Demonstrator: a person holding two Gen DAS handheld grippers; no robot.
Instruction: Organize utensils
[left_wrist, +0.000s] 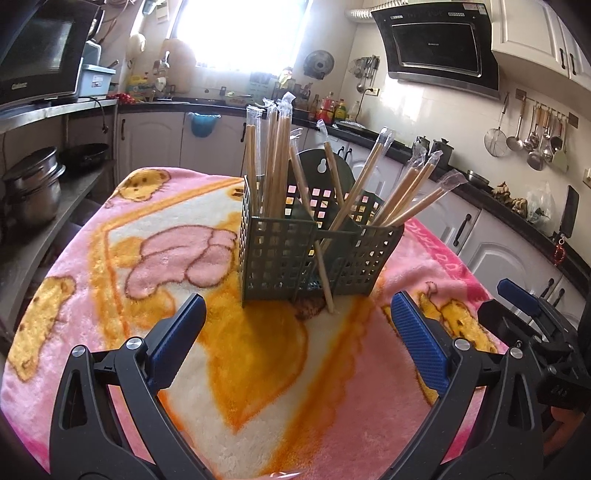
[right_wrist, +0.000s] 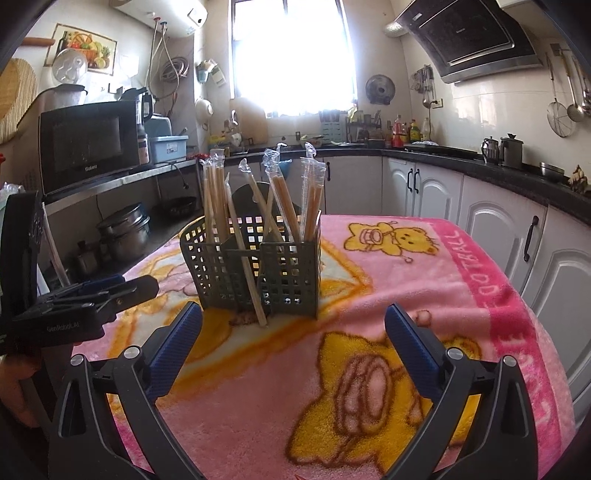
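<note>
Your left gripper (left_wrist: 297, 319) and right gripper (right_wrist: 293, 332) both hover with jaws spread wide and empty, just in front of the green basket (left_wrist: 280, 258). It stands on the pink blanket (left_wrist: 110, 258), holding wrapped chopsticks (left_wrist: 275, 155); one stick (left_wrist: 325, 273) apparently leans outside its front.

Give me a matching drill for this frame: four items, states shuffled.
1. holder
2. stray chopstick
3. left gripper
4. blanket

A. open, holding nothing
B. pink, covers the table
C. green grid, stands upright
D. leans against the holder's front, tip on the blanket

Pairs: 1-C, 2-D, 3-A, 4-B
</note>
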